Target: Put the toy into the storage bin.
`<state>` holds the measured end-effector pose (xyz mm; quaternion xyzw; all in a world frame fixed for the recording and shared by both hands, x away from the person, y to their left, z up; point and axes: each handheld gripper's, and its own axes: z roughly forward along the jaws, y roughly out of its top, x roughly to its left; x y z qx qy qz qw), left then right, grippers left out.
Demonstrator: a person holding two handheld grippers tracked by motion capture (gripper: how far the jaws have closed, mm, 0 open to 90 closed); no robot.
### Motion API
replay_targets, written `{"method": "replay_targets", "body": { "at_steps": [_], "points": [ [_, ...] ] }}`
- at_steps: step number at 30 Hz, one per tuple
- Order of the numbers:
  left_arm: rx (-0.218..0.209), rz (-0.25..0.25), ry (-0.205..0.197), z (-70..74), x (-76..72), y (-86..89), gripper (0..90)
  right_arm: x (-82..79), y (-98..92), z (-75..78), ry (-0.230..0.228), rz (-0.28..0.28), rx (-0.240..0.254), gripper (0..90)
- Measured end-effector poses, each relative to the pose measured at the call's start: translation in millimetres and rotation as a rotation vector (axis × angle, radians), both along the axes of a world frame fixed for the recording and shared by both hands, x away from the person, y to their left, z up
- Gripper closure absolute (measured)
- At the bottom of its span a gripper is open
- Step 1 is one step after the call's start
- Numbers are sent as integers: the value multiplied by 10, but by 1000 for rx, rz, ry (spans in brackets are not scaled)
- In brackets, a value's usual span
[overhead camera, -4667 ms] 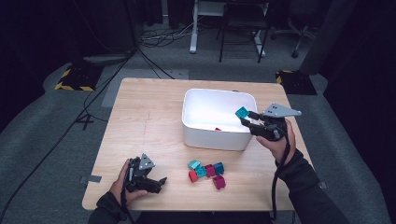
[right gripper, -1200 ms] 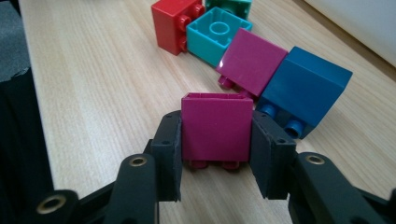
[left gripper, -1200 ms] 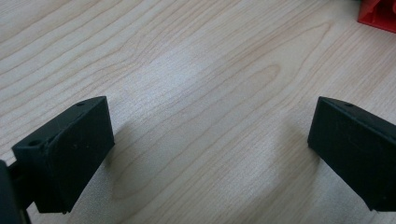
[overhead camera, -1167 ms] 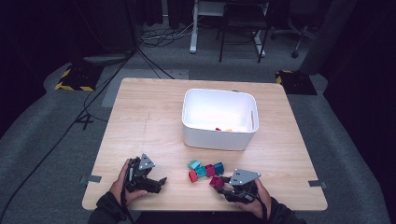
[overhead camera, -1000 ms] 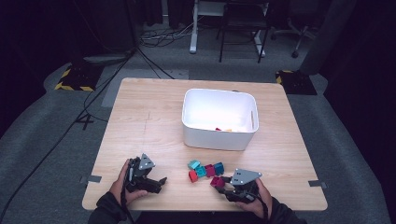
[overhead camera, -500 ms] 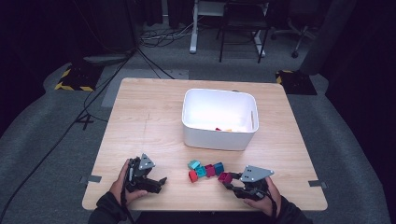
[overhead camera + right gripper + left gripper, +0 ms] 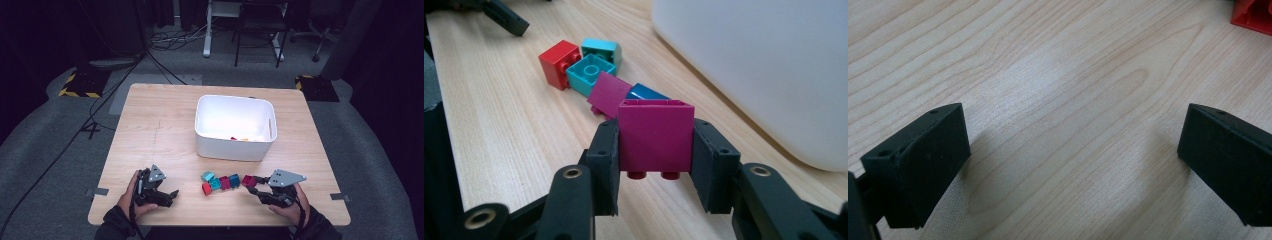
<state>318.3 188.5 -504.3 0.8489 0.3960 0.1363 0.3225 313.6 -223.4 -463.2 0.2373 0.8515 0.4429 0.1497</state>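
We had the right gripper point(image 7: 655, 165) clenched on a magenta brick point(image 7: 656, 136) (studs down) near the tabletop's point(image 7: 160, 130) front edge, just right of the loose bricks point(image 7: 219, 182) before the white bin point(image 7: 234, 148), while our left gripper point(image 7: 1068, 165) rested agape by the front-left corner.

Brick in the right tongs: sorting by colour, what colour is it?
Magenta brick; the right gripper view shows it best.

Wooden table point(image 7: 160, 130) stands on grey floor. Black cables point(image 7: 115, 85) trail across the floor beyond the table's far-left corner. Yellow-black hazard-striped blocks point(image 7: 77, 86) lie there too; chair legs point(image 7: 257, 42) stand behind.
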Motion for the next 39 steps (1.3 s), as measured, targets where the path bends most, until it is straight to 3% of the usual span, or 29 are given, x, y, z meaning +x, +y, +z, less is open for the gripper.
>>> {"method": "replay_targets", "body": {
  "at_steps": [24,39],
  "points": [
    [-1,1,2,1,0,0,5,114,-196,218,-26,-69,48,590],
    [0,0,0,0,0,0,5,188,-293,474,-68,-102,63,590]
  ]
}}
